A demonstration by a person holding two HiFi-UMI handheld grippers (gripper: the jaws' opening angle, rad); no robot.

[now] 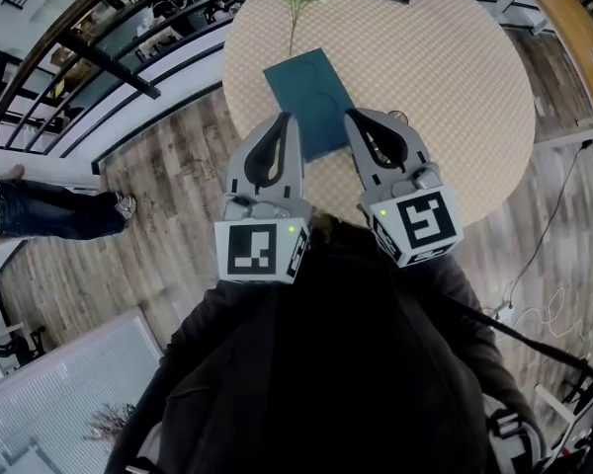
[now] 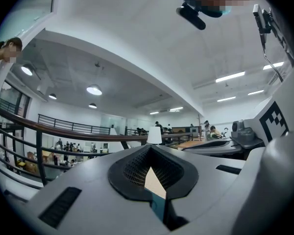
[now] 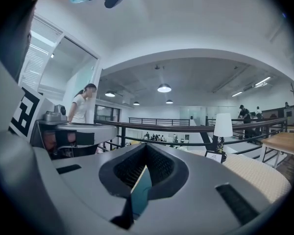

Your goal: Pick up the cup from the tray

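Both grippers are held side by side over the near edge of the table, and by my reading the task has hardly begun. From the head view, the left gripper [image 1: 281, 118] and the right gripper [image 1: 353, 117] have their jaws pressed together with nothing in them. The teal tray [image 1: 306, 87] lies on the round table [image 1: 455, 77] just ahead of both tips, its near end hidden behind them. I cannot find the cup for certain: the bare part of the tray shows only a faint ring, and a small pale thing [image 1: 398, 118] just right of the right jaws is too little seen to name. In the left gripper view the jaws meet at the tips, and the slot below them shows only beige cloth and a sliver of teal beneath. In the right gripper view the jaws are likewise together and empty, with teal tray surface seen through the slot beneath them. What is left, as I judge it, is everything: opening one pair of jaws, coming down to the cup, closing on it and lifting it.
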